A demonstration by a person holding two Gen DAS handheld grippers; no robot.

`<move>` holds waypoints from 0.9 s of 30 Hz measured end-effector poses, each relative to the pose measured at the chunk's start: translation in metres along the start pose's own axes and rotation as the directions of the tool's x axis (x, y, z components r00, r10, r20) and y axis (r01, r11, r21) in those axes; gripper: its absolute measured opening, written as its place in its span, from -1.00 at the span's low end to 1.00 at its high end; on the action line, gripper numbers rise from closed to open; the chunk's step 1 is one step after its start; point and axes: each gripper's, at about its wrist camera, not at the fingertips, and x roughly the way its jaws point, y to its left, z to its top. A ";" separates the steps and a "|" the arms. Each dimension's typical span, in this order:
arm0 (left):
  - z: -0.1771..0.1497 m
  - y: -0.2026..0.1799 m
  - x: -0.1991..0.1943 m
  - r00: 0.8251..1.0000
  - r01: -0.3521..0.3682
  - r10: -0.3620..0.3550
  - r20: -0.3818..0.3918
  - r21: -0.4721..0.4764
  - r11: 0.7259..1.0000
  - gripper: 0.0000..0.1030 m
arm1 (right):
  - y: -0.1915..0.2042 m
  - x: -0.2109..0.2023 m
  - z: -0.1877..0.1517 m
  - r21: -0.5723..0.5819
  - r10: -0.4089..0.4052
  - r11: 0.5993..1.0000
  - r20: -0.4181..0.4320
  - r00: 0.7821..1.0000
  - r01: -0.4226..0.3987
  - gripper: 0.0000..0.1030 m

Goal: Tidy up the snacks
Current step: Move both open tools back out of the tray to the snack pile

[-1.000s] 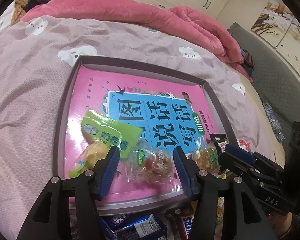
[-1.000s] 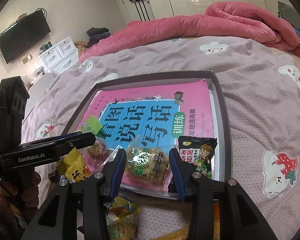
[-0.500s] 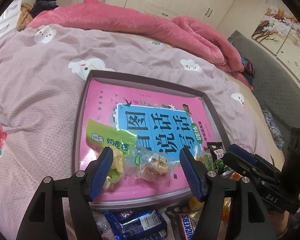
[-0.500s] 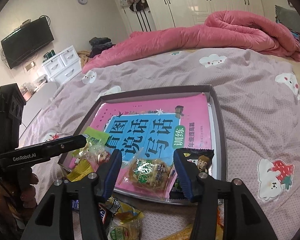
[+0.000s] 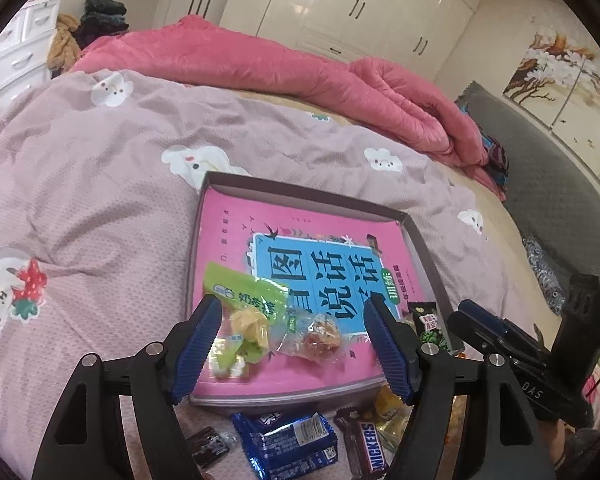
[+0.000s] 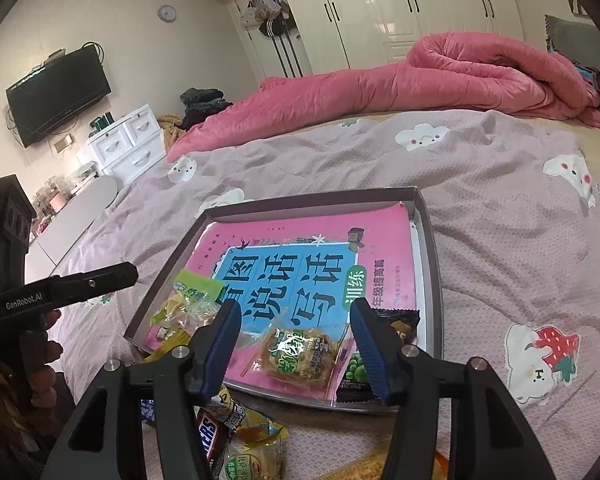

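A shallow grey box (image 5: 300, 190) (image 6: 430, 240) lined with a pink and blue book lies on the bed. In it lie a green snack bag (image 5: 246, 298) (image 6: 194, 290), a clear wrapped pastry (image 5: 320, 334), a second wrapped pastry (image 6: 300, 354) and a dark pea packet (image 5: 428, 322) (image 6: 356, 374). My left gripper (image 5: 294, 342) is open and empty, above the box's near edge. My right gripper (image 6: 294, 346) is open and empty, above the second pastry. Loose snacks lie in front of the box: a blue packet (image 5: 290, 442) and a Snickers bar (image 5: 370, 446) (image 6: 210, 438).
The box lies on a mauve quilt (image 5: 80, 184) with cloud prints. A rolled pink duvet (image 5: 300, 76) (image 6: 440, 72) lies along the far side. White drawers (image 6: 128, 142) and a wall television (image 6: 58, 94) stand at the left. Yellow snack packets (image 6: 248, 440) lie near the right gripper.
Both grippers have pulled back and risen from the box, their jaws wider apart. The pastries they were around now lie free in the box.
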 end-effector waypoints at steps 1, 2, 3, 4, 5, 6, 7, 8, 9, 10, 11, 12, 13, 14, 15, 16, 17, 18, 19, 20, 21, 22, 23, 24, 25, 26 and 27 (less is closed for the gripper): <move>0.000 0.000 -0.002 1.000 -0.001 0.001 0.002 0.000 1.000 0.46 | 0.000 -0.001 0.000 -0.001 0.000 1.000 0.002 1.000 0.000 0.12; 0.001 0.001 -0.004 1.000 -0.001 0.001 0.004 -0.001 1.000 0.46 | 0.001 -0.002 0.000 -0.003 -0.001 1.000 0.004 1.000 0.001 0.12; 0.001 0.001 -0.007 1.000 0.000 0.000 0.006 -0.001 1.000 0.46 | 0.001 -0.003 0.000 -0.006 -0.004 1.000 0.007 1.000 0.004 0.14; 0.001 0.002 -0.008 1.000 0.000 0.000 0.008 -0.002 1.000 0.46 | 0.001 -0.005 0.000 -0.008 -0.005 1.000 0.010 1.000 0.006 0.14; 0.001 0.002 -0.011 1.000 -0.002 0.002 0.011 -0.003 1.000 0.47 | 0.001 -0.006 0.000 -0.008 -0.006 1.000 0.013 1.000 0.006 0.15; 0.002 0.003 -0.014 1.000 -0.001 0.001 0.014 -0.003 1.000 0.48 | 0.000 -0.007 0.000 -0.006 -0.005 1.000 0.015 1.000 0.005 0.15; 0.002 0.003 -0.016 1.000 0.001 -0.001 0.017 -0.003 1.000 0.53 | 0.000 -0.008 0.000 -0.004 -0.006 1.000 0.020 1.000 0.006 0.16; 0.002 0.003 -0.018 1.000 0.000 0.000 0.020 -0.003 1.000 0.53 | -0.001 -0.010 0.000 -0.002 -0.005 1.000 0.024 1.000 0.005 0.16; 0.003 0.003 -0.020 1.000 -0.001 0.001 0.022 -0.002 1.000 0.53 | -0.001 -0.012 0.000 -0.002 -0.004 1.000 0.031 1.000 0.004 0.16; 0.003 0.002 -0.022 1.000 0.000 0.000 0.024 0.001 1.000 0.54 | -0.001 -0.013 0.000 -0.003 -0.004 1.000 0.036 0.999 0.004 0.17; 0.003 0.002 -0.025 1.000 -0.002 0.002 0.026 0.004 1.000 0.54 | -0.001 -0.015 0.000 -0.003 -0.004 1.000 0.043 0.999 0.004 0.17; 0.002 0.002 -0.026 1.000 -0.004 0.003 0.028 0.006 1.000 0.54 | -0.002 -0.016 0.001 -0.001 -0.004 1.000 0.046 0.999 0.004 0.18; 0.002 0.001 -0.029 0.999 -0.007 0.007 0.032 0.010 1.000 0.54 | -0.003 -0.018 0.000 0.002 -0.003 1.000 0.050 0.999 0.003 0.18; 0.003 0.001 -0.030 0.999 -0.008 0.008 0.034 0.011 1.000 0.54 | -0.004 -0.019 0.000 0.005 -0.002 1.000 0.052 0.999 0.002 0.18; 0.002 0.002 -0.031 0.999 -0.008 0.008 0.034 0.011 1.000 0.54 | -0.004 -0.020 0.000 0.007 -0.002 1.000 0.053 0.999 0.001 0.18; 0.002 0.001 -0.033 0.999 -0.009 0.009 0.036 0.010 1.000 0.54 | -0.004 -0.021 -0.001 0.009 -0.002 1.000 0.054 0.999 0.002 0.19; 0.002 0.001 -0.035 0.999 -0.010 0.010 0.037 0.010 1.000 0.54 | -0.004 -0.022 -0.001 0.011 0.000 1.000 0.056 0.998 0.000 0.19; 0.001 0.001 -0.036 0.999 -0.013 0.013 0.038 0.012 1.000 0.54 | -0.004 -0.024 -0.001 0.012 0.001 1.000 0.058 0.998 -0.001 0.19; 0.001 0.001 -0.037 0.999 -0.016 0.016 0.040 0.013 1.000 0.54 | -0.004 -0.025 -0.001 0.011 0.000 1.000 0.060 0.998 0.000 0.19; 0.001 0.001 -0.038 0.999 -0.018 0.017 0.042 0.015 1.000 0.54 | -0.004 -0.026 -0.001 0.008 -0.004 1.000 0.061 0.998 0.004 0.19; 0.000 0.001 -0.039 0.999 -0.024 0.023 0.044 0.019 1.000 0.54 | -0.003 -0.027 -0.001 0.004 -0.008 1.000 0.062 0.998 0.007 0.19; 0.000 0.000 -0.041 0.998 -0.039 0.038 0.049 0.030 0.999 0.54 | -0.004 -0.027 -0.002 0.004 -0.009 1.000 0.062 0.998 0.009 0.19; -0.001 -0.001 -0.042 0.997 -0.052 0.049 0.054 0.042 0.998 0.54 | -0.004 -0.028 -0.002 0.004 -0.010 1.000 0.061 0.998 0.010 0.19; -0.001 -0.002 -0.043 0.997 -0.061 0.058 0.057 0.054 0.997 0.54 | -0.005 -0.029 -0.003 0.005 -0.012 1.000 0.062 0.998 0.012 0.19; -0.001 -0.003 -0.043 0.997 -0.058 0.055 0.057 0.055 0.997 0.54 | -0.005 -0.030 -0.003 0.007 -0.013 1.000 0.062 0.998 0.013 0.19; -0.001 -0.003 -0.044 0.997 -0.053 0.050 0.056 0.054 0.997 0.54 | -0.005 -0.031 -0.003 0.011 -0.015 1.000 0.062 0.998 0.015 0.19; -0.002 -0.002 -0.045 0.997 -0.049 0.046 0.056 0.051 0.997 0.54 | -0.005 -0.032 -0.004 0.012 -0.015 1.000 0.063 0.998 0.014 0.19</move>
